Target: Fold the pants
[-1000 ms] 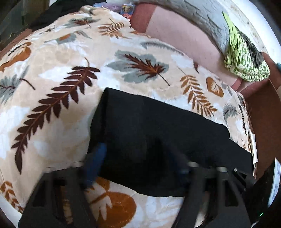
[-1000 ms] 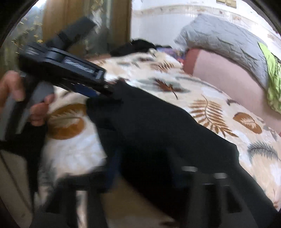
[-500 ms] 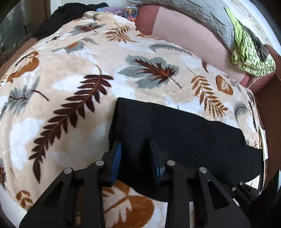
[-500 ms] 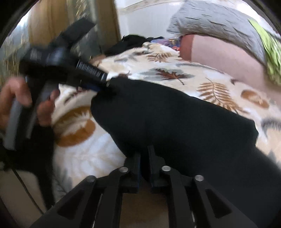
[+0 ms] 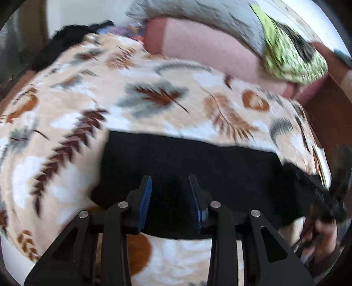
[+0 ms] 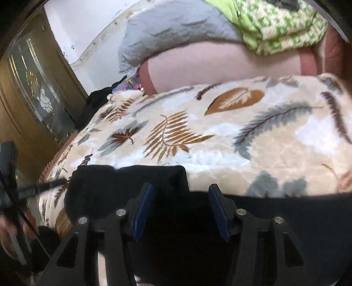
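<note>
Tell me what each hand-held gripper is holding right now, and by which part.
Nothing. The left hand-held gripper and the right hand-held gripper, its jaws opening, both stand apart over the black pants, gripping no fabric.

Right gripper (image 5: 323, 198) blurred; pants (image 6: 286, 220) perhaps cut off below.

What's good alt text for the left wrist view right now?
Left gripper, blue-padded jaws apart, hovers over folded black pants lying on a leaf-print blanket on a bed. Grey pillow, pink bolster and green patterned cloth lie behind; the right gripper, blurred, shows at the right edge.
</note>
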Tool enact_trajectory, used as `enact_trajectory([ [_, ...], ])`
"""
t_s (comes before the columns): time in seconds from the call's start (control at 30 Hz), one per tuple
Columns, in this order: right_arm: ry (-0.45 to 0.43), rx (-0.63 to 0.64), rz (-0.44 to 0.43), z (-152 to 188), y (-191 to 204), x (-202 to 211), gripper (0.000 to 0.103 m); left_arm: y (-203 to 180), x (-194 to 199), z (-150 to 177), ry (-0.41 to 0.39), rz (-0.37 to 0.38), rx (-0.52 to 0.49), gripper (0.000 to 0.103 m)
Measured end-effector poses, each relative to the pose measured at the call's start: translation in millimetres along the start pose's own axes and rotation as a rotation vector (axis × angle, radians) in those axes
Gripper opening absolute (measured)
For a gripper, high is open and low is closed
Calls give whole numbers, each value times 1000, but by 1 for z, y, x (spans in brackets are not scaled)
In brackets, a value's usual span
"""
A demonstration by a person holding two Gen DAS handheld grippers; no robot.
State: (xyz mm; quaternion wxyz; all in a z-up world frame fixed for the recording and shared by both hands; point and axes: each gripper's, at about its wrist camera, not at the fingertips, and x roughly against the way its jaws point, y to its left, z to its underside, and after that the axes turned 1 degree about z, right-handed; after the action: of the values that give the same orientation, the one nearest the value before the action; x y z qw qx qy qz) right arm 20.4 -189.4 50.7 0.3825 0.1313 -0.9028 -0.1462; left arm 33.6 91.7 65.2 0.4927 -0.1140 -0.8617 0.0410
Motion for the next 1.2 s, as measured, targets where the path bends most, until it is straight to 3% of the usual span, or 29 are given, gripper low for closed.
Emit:
enact_trajectory([
  [0.07, 30, 55, -22, -1, 9, -9, 10, -10, -10, 9, 40, 13, -34, 31],
  [0.13, 14, 134, 68, -2, 20, -12, 9, -18, -20, 18, 67, -2, -73, 31],
  [0.23, 39, 117, 154, 0, 17, -30, 9, -25, -29, 25, 86, -28, -108, 31],
  [0.3, 45, 125, 179, 6, 17, -40, 12, -26, -29, 26, 81, -27, -111, 35],
  [0.4, 17, 113, 149, 8, 18, -24, 20, -26, -26, 26, 80, -17, -110, 37],
  [0.53, -41, 34, 141, 13, -4, 32, 52, -24, -16, 17, 79, 45, -67, 40],
  [0.6, -85, -18, 189, 22, -29, 70, 64, -29, -6, 12, 42, 76, -60, 63],
  [0.7, -121, -122, 298, 39, -77, 119, 66, -47, 5, 6, -17, 119, -92, 72],
  [0.8, -120, -211, 425, 52, -129, 154, 66, -75, 1, 0, 4, 143, -146, 72],
  [0.87, -113, -218, 466, 55, -151, 164, 67, -97, -6, 0, 23, 160, -184, 72],
  [0.97, -75, -220, 475, 54, -178, 158, 55, -129, -16, 4, 48, 169, -245, 72],
  [1.03, -39, -221, 439, 51, -190, 145, 27, -144, -22, 5, 63, 173, -271, 72],
  [1.1, -6, -215, 418, 53, -195, 133, 9, -159, -28, 7, 80, 181, -294, 72],
  [1.2, -54, -228, 403, 52, -198, 142, 6, -178, -31, 6, 83, 187, -327, 72],
])
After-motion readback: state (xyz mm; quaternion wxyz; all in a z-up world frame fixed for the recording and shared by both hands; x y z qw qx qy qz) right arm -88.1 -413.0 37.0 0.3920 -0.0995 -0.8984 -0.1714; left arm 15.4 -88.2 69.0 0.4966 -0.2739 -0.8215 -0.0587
